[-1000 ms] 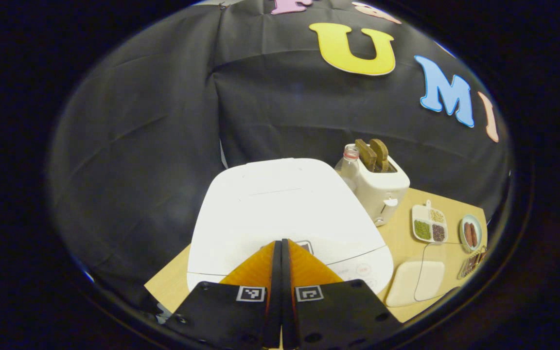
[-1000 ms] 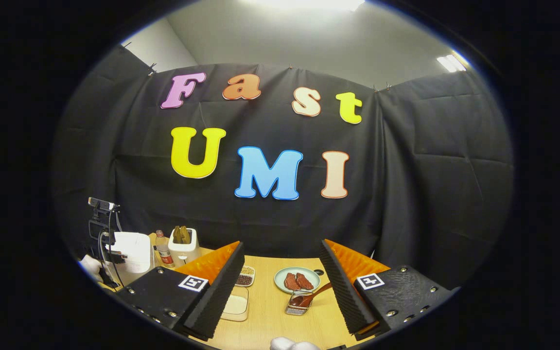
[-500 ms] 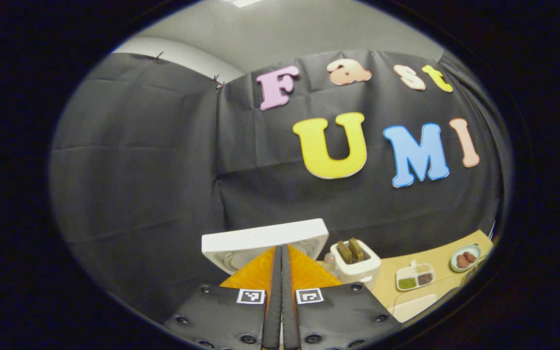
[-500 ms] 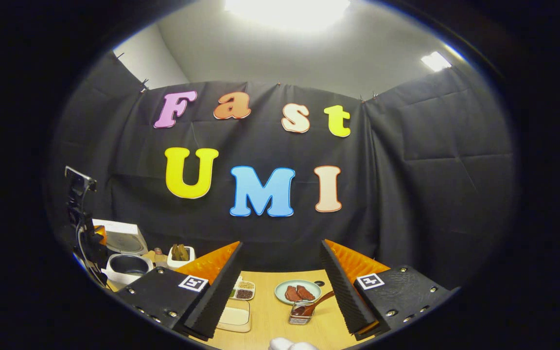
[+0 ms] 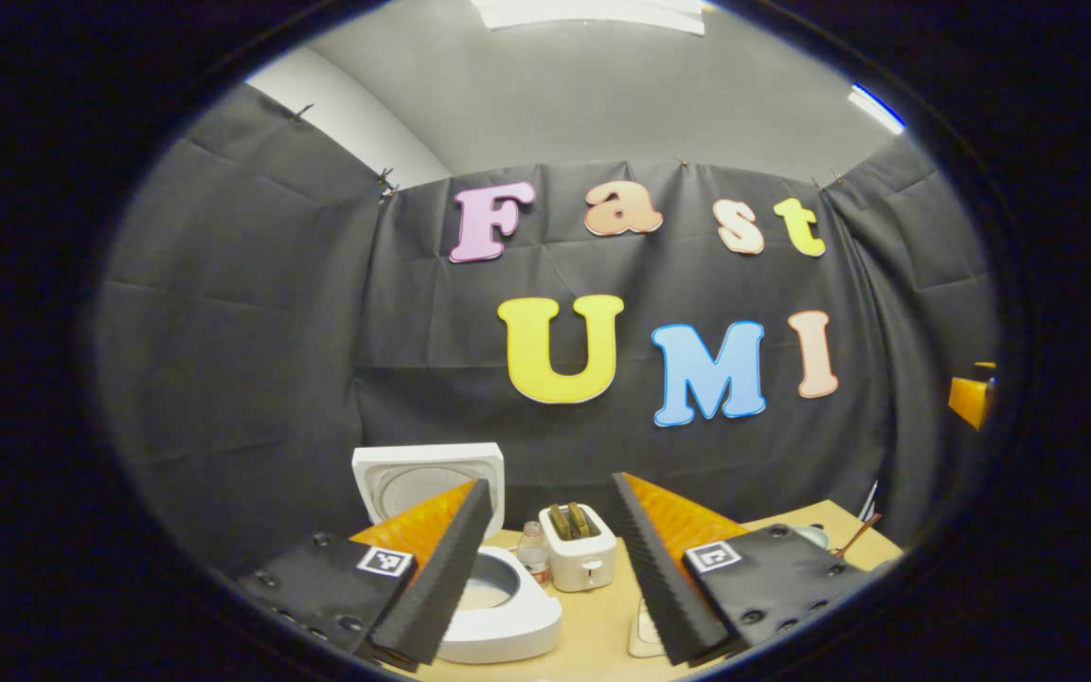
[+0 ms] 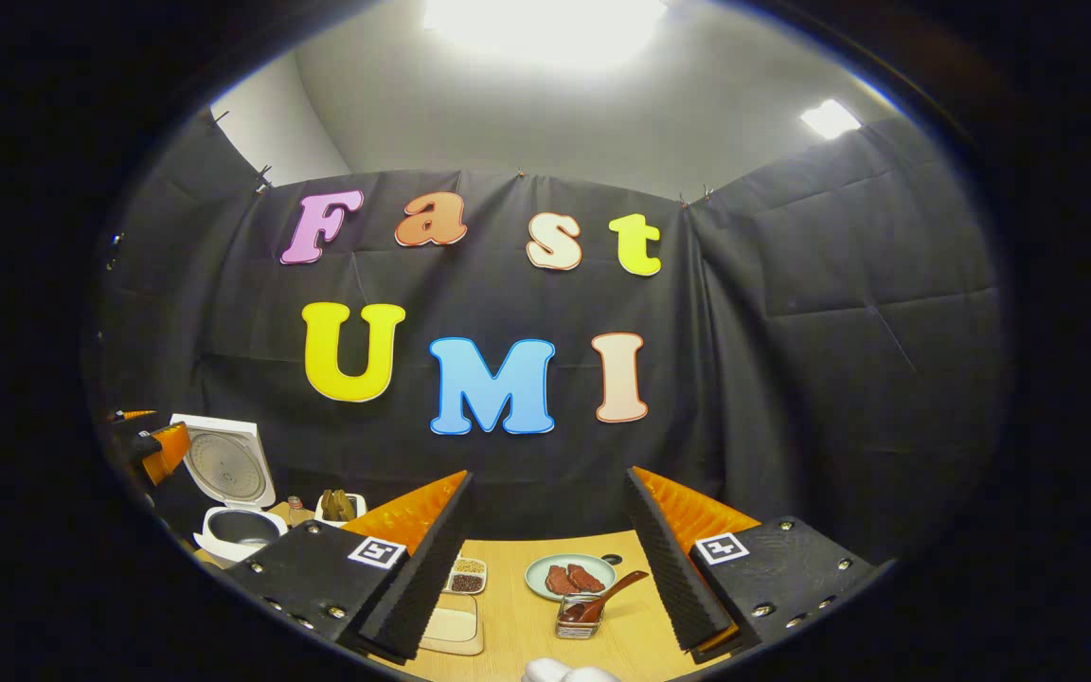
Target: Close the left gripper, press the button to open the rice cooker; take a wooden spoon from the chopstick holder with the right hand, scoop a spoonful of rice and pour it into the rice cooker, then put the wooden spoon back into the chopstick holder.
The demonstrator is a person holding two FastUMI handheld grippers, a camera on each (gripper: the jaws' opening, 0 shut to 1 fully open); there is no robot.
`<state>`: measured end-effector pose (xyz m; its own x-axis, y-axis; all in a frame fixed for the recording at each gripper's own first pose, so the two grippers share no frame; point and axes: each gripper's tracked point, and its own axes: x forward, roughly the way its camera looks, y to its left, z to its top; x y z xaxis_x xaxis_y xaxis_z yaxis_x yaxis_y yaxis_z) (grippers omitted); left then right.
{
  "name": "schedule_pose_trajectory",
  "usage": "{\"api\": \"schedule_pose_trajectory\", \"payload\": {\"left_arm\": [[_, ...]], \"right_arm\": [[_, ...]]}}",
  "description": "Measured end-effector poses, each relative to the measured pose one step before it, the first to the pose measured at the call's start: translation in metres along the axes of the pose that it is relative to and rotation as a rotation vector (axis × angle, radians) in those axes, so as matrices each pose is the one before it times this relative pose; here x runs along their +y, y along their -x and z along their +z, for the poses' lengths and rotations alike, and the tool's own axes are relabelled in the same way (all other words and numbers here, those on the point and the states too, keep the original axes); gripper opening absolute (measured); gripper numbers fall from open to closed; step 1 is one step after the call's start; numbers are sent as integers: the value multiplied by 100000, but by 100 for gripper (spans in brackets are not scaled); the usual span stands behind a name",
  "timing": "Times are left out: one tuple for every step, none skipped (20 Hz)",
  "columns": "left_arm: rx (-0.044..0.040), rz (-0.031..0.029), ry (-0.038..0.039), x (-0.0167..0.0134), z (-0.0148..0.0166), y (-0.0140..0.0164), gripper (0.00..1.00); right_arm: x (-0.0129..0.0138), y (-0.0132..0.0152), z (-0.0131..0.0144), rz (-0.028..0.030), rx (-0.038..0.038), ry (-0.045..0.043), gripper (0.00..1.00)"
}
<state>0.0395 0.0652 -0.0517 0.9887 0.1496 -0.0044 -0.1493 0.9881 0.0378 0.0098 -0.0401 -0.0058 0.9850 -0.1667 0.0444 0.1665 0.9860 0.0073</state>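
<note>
The white rice cooker [image 5: 508, 620] stands with its lid [image 5: 427, 478] raised upright, and the inner pot shows below it. My left gripper [image 5: 548, 483] is open, held back from and above the cooker with nothing between its fingers. In the right gripper view the cooker [image 6: 235, 527] sits at the far left with the left gripper [image 6: 152, 445] beside its lid. A wooden spoon [image 6: 607, 594] leans in the small wire chopstick holder [image 6: 576, 618] on the table. My right gripper [image 6: 547, 474] is open above the table, short of the spoon.
A toaster [image 5: 581, 559] and a small bottle [image 5: 533, 554] stand behind the cooker. A plate of meat [image 6: 569, 576], a divided dish of grains [image 6: 468, 576] and a shallow container of rice [image 6: 451, 627] lie on the wooden table [image 6: 527, 625].
My left gripper went from shut over the cooker's button to open, and drew up and back. The lid swung up. My right gripper stayed open and tilted up slightly.
</note>
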Motion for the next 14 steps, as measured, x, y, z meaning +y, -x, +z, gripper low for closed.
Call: {"api": "schedule_pose_trajectory", "payload": {"left_arm": [[-566, 959, -453, 182, -38, 649, 93], [-147, -53, -622, -17, -301, 504, 95], [146, -957, 155, -367, -151, 482, 97], [713, -1266, -95, -384, -147, 519, 97], [872, -876, -262, -127, -260, 531, 97], [802, -675, 8, 8, -62, -39, 96], [-330, -519, 978, -18, 35, 73, 96], [-515, -285, 363, 23, 181, -3, 97], [-398, -29, -231, 4, 263, 50, 97], [-819, -73, 31, -65, 227, 134, 97], [-319, -356, 482, -90, 101, 150, 97], [-495, -874, 455, -445, 112, 20, 97], [-998, -734, 128, -312, 279, 7, 97], [-753, -259, -372, -180, 109, 76, 97]], "right_arm": [[-69, 187, -316, -334, 525, -196, 95], [-84, 190, -129, -220, -694, 71, 95], [-158, 32, -149, -800, -208, 664, 95], [-157, 100, -612, -444, 420, 348, 95], [64, 93, -617, 146, 865, -402, 95], [-82, 74, -665, -281, 914, -1129, 95], [-127, -62, -847, -244, 601, -1784, 95], [-253, -105, -998, -695, 1464, -1899, 95], [-311, -185, -1344, -170, 1607, -1761, 95], [-284, -251, -1542, -573, 1890, -1273, 95], [-593, -457, -1499, -1235, 2109, -639, 95], [-680, -552, -1743, -1013, 2162, -768, 95], [-452, -703, -1535, -321, 1842, -759, 95], [-612, -902, -1467, -1143, 1537, 100, 95]]}}
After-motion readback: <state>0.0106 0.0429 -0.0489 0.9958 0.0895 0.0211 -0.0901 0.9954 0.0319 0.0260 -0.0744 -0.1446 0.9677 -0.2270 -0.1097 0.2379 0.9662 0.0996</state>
